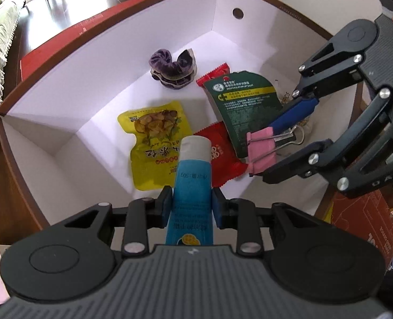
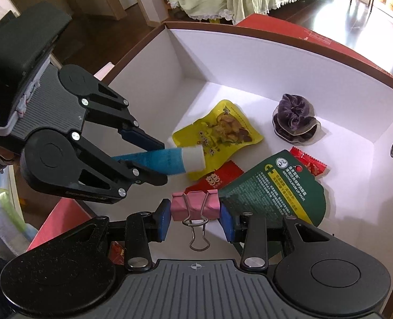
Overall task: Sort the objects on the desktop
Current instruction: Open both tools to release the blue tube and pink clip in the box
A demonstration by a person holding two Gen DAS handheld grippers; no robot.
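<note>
Left wrist view: the left gripper [image 1: 192, 203] is clenching a blue tube [image 1: 189, 194] between its blue pads, the tube's white cap [image 1: 195, 147] pointing toward 12 o'clock over the white-lined box [image 1: 111, 79]. Lying on the box floor are a yellow snack pouch [image 1: 151, 141] just past the cap at 11 o'clock, a red sachet [image 1: 223, 156] at 1 o'clock touching the pouch's edge, a purple scrunchie [image 1: 172, 67] farther off at 12 o'clock, and a small red candy wrapper [image 1: 212, 75] beside it. The right gripper [image 1: 281, 146] is reaching in from 3 o'clock, its fingers grasping a pink binder clip [image 1: 261, 151], which appears to be overlapping the edge of a green card [image 1: 247, 106]. Right wrist view: the right gripper [image 2: 196, 219] is pinching the pink binder clip [image 2: 195, 204] across its body, wire handles hanging toward 6 o'clock. The green card [image 2: 273, 188] is extending from the clip toward 2 o'clock, over the red sachet [image 2: 215, 179]. The left gripper [image 2: 154, 159] is entering from 9 o'clock, holding the blue tube [image 2: 159, 160] with its cap [image 2: 193, 156] above the yellow snack pouch [image 2: 223, 130]. The purple scrunchie [image 2: 294, 118] is sitting at 1 o'clock, well apart, with the candy wrapper [image 2: 309, 163] near the box [image 2: 329, 79] wall.
</note>
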